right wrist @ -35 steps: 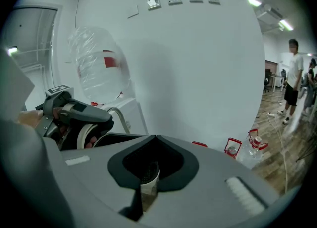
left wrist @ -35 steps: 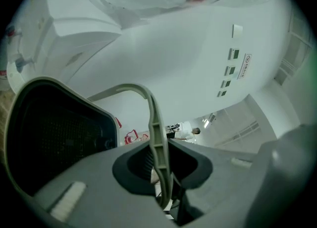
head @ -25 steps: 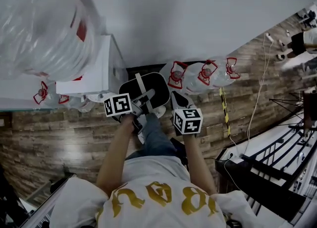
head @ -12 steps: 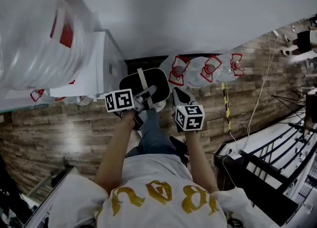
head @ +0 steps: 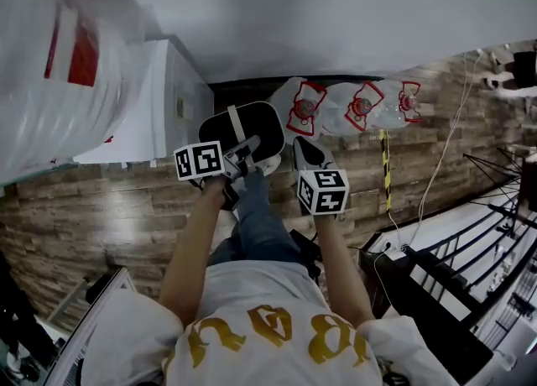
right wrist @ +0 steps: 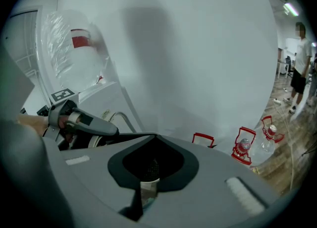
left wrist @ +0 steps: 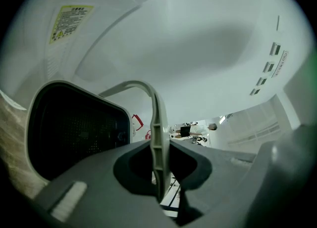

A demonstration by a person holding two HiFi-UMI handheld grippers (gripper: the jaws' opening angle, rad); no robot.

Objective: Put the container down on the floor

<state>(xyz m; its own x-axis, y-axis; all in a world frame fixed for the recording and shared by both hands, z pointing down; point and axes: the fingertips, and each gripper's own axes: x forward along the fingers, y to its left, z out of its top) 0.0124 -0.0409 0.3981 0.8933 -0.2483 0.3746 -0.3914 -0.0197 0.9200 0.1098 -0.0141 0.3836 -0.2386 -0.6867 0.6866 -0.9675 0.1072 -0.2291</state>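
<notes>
The black, rounded-rectangular mesh container (head: 256, 127) with a pale grey hoop handle (head: 237, 136) hangs above the wood-plank floor (head: 101, 208), beside a white cabinet (head: 159, 99). Its inside shows only dark perforated wall. The left gripper (head: 243, 158) has its jaws pinched tight on the thin handle. The right gripper (head: 300, 151) has its jaws closed to a narrow slot on the container's edge. Clear plastic bottles with red handles (head: 361, 107) lie on the floor by the wall; their contents cannot be made out.

Ahead of the left claw (head: 252, 153), white wall (head: 336, 15); beneath it, wood-plank floor (head: 101, 216); leftward, white cabinet (head: 155, 107), perhaps an appliance.
</notes>
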